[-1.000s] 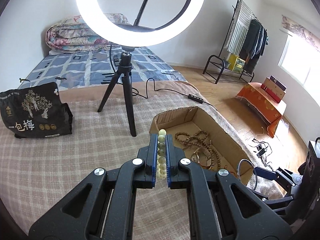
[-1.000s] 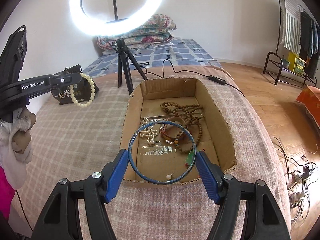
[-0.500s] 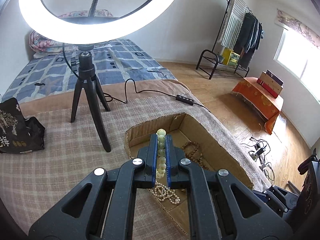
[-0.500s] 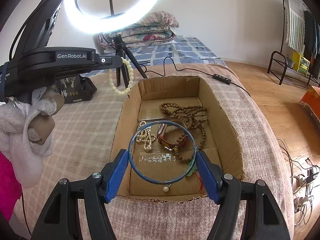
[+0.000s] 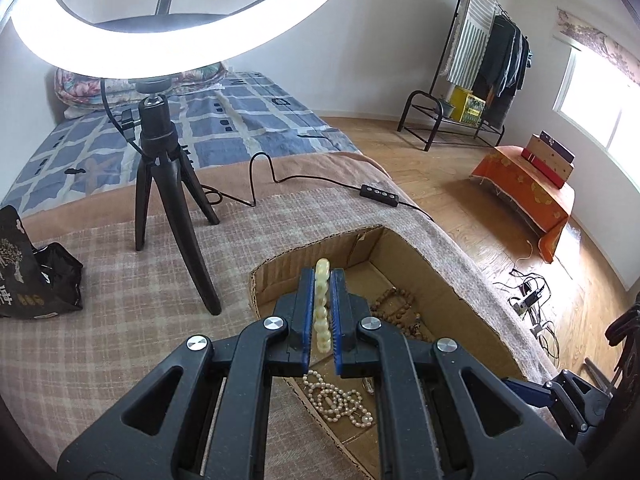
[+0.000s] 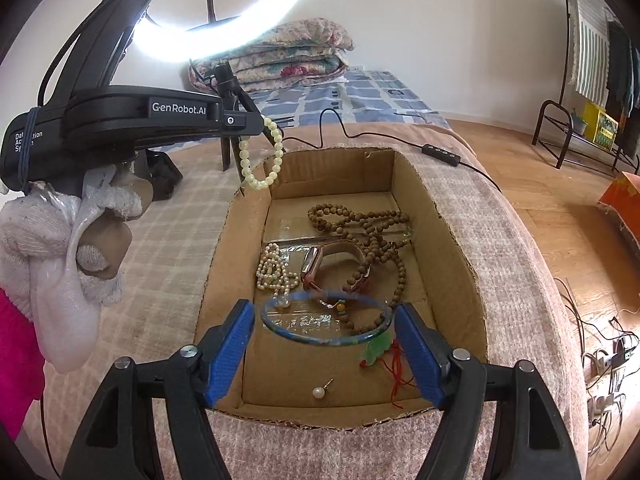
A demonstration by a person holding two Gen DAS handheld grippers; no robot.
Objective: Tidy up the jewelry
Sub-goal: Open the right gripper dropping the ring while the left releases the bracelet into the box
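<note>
- right gripper (image 6: 325, 344): jaws opening; blue bangle (image 6: 326, 320) sits between the pads but looks free of them, tilted, dropping into the box (image 6: 452, 264) just ahead of the tips
- spread the jaws fully, then lift straight up; judged risk: a pad catches the bangle rim and drags it back out
- left gripper (image 5: 323, 308): clamped on the pale bead bracelet (image 6: 262, 156); loop hangs under the tips, over the box's near-left rim
- move it further over the box floor before letting go; at the rim it could fall outside
- pearl strand (image 6: 276, 266) and brown beads (image 6: 360, 220) lie ahead of the right tips; drop clear to avoid tangles
</note>
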